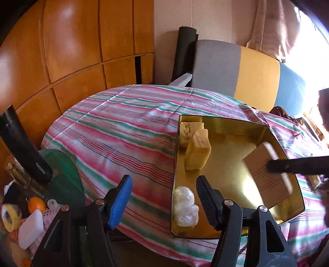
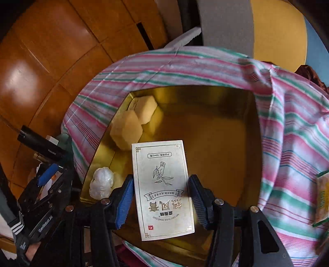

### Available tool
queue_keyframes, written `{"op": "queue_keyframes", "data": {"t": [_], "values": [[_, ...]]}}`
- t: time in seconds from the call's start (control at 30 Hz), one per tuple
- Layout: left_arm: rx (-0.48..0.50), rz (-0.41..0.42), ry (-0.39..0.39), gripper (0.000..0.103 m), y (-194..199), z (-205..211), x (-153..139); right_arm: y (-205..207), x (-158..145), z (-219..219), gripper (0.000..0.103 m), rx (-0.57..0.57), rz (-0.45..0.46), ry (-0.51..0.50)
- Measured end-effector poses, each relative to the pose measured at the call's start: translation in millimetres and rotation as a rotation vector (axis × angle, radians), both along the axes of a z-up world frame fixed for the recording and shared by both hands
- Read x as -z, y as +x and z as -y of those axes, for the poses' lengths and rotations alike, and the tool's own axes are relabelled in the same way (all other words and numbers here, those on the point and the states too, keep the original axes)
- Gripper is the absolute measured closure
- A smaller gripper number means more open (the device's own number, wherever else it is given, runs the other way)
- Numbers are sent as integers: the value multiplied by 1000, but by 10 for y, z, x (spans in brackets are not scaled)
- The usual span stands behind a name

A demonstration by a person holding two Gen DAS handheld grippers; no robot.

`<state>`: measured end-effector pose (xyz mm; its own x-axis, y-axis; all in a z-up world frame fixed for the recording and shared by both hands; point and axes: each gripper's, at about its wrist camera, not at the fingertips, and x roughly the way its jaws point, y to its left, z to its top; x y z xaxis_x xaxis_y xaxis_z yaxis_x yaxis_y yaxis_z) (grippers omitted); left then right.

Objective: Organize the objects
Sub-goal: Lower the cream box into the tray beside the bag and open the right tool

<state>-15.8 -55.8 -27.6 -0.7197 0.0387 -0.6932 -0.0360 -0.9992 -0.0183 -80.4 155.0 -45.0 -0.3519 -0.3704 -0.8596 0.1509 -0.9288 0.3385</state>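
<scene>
Where a striped cloth [image 1: 127,127] covers the bed before wood panels [image 1: 61,51], the left claw [image 1: 162,201] gapes; the right claw [image 2: 159,202] clamps a box [image 2: 162,189] over the tray [image 2: 216,143].

Glossy orange-brown wooden cabinet doors [image 1: 72,51] fill the left side of the room, beside a pale wall [image 1: 216,18]. A striped pink, green and white cloth [image 1: 127,127] covers the table, and a grey, yellow and blue padded board [image 1: 246,69] leans behind it. Bright daylight pours past a pinkish curtain [image 1: 271,26] on the right.
</scene>
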Motion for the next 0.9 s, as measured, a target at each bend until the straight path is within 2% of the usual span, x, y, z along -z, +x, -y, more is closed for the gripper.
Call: {"op": "queue_keyframes", "data": {"t": [0.17,0.27,0.37,0.4,0.53,0.67,0.9], "values": [[-39,19,25,38,12,165,76,-181,157,357,49,36,57,-2],[-52,28,40,38,19,227,115,-278,221,456,48,68,99,-74],[-57,29,44,37,28,256,131,-323,331,530,30,48,186,-216],[-58,27,44,36,30,265,131,-298,334,545,29,38,185,-238],[-62,21,42,35,36,270,128,-186,313,570,29,-1,174,-256],[-56,18,38,35,40,237,113,-85,220,459,29,10,113,-259],[-32,-7,22,33,89,117,11,102,-3,200,29,51,-13,-153]]}}
